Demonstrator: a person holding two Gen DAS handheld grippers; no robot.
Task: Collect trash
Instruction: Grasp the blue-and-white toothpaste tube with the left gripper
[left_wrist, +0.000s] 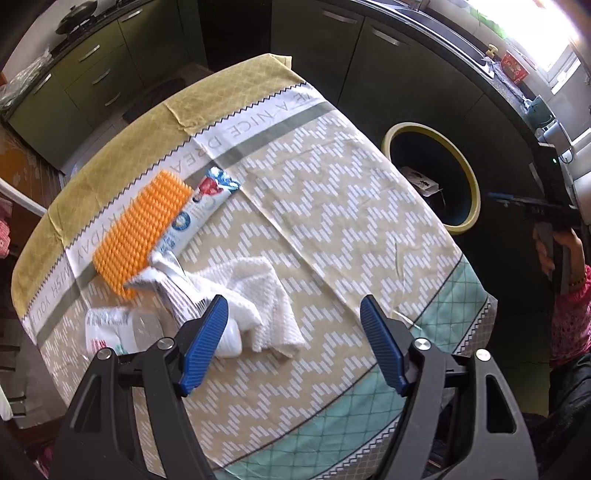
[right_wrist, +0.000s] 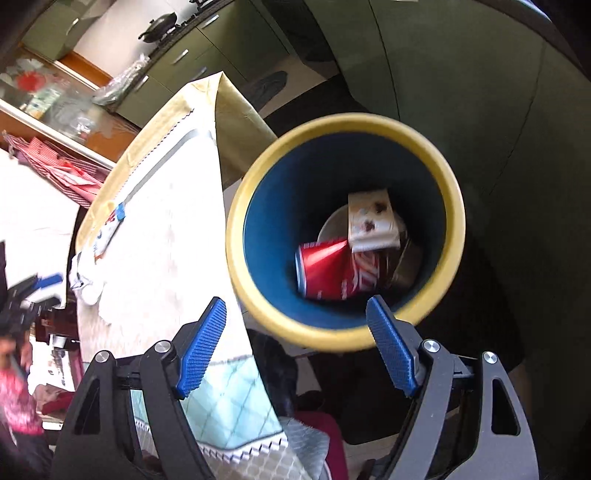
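Left wrist view: left gripper (left_wrist: 293, 341) hangs with jaws apart and empty at lower centre, the crumpled white paper towel (left_wrist: 255, 295) just beside its left pad, so closing there could miss the towel or pinch the patterned beige tablecloth (left_wrist: 332, 206) instead, while the right gripper (right_wrist: 295, 349), jaws likewise apart and empty, looks into the yellow-rimmed blue bin (right_wrist: 258, 206) holding a red drink can (right_wrist: 332, 269).

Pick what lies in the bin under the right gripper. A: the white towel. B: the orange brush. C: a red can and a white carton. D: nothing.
C: the red can and white carton lie inside the bin, below the open right gripper.
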